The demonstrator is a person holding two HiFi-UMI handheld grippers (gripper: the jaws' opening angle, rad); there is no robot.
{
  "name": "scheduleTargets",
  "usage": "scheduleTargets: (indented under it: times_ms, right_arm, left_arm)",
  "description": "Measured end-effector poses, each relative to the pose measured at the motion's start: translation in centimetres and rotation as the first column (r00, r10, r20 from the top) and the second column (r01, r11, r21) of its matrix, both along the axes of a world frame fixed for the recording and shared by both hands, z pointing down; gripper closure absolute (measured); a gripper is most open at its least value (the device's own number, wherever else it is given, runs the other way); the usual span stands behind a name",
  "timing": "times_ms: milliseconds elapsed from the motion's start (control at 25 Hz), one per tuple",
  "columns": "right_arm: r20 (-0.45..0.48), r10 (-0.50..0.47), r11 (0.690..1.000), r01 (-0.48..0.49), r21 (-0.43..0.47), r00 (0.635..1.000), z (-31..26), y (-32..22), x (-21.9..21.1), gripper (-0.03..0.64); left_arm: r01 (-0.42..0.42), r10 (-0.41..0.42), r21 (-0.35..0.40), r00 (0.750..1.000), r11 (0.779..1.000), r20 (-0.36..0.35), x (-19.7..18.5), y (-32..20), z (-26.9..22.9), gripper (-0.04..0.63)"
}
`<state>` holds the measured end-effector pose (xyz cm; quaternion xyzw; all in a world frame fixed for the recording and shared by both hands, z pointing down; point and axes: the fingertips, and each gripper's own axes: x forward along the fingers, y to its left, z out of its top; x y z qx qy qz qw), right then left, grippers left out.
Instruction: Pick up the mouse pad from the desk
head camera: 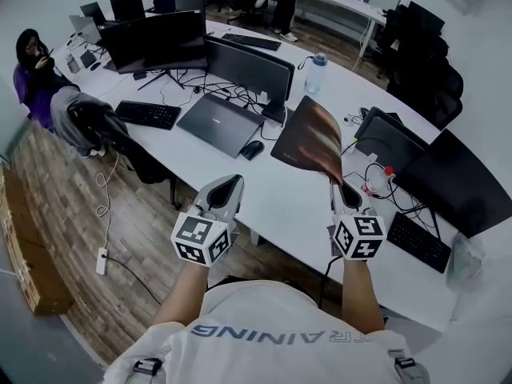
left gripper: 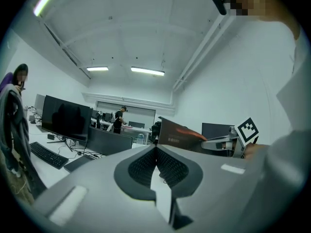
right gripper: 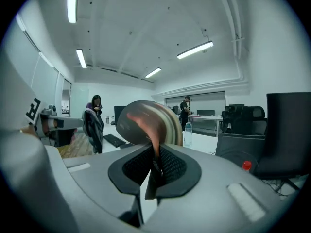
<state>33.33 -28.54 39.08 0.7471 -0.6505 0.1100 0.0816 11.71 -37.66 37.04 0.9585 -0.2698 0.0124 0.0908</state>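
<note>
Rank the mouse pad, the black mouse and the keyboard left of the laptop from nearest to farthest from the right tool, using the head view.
1. Mouse pad: clamped in the right tool, right at its tips.
2. Black mouse: off to the left.
3. Keyboard: far left, well beyond the mouse.

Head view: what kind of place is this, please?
Most likely a shared open-plan office: a long white desk carries several monitors, keyboards and a closed laptop, and black office chairs stand nearby.
</note>
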Motion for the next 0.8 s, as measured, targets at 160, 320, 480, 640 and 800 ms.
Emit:
scheduleTargets:
  times_ms: [160, 320, 480, 640, 800]
  right_arm:
    - [0.010, -0.001, 0.999, 0.000, 0.051, 1.000, -2.1, 0.7, 0.1, 0.571]
    - [-0.018, 0.003, 0.997, -0.001, 0.074, 1.000, -2.7, 0.9, 0.1, 0.572]
    - [-0.028, 0.002, 0.997, 0.001, 0.082, 1.000, -3.0, 1.2, -0.1, 0.572]
    - [-0.031, 0.000, 0.997, 0.002, 0.081, 1.000, -2.9, 1.3, -0.4, 0.572]
    - [-0.031, 0.003, 0.997, 0.000, 0.083, 1.000, -3.0, 1.6, -0.3, 0.572]
  left_arm:
    - [-0.001, 0.001, 0.005, 1.000, 1.000, -0.007, 0.1, 0.1, -0.4, 0.595]
    - [-0.003, 0.003, 0.019, 1.000, 1.000, -0.013, 0.0, 0.2, -0.8, 0.595]
    - [-0.005, 0.005, 0.018, 1.000, 1.000, -0.015, 0.0, 0.5, -0.9, 0.595]
    - [-0.013, 0.014, 0.018, 1.000, 1.000, -0.018, 0.1, 0.8, -1.0, 0.595]
    - [-0.022, 0.022, 0.017, 1.000, 1.000, -0.018, 0.5, 1.0, -0.9, 0.595]
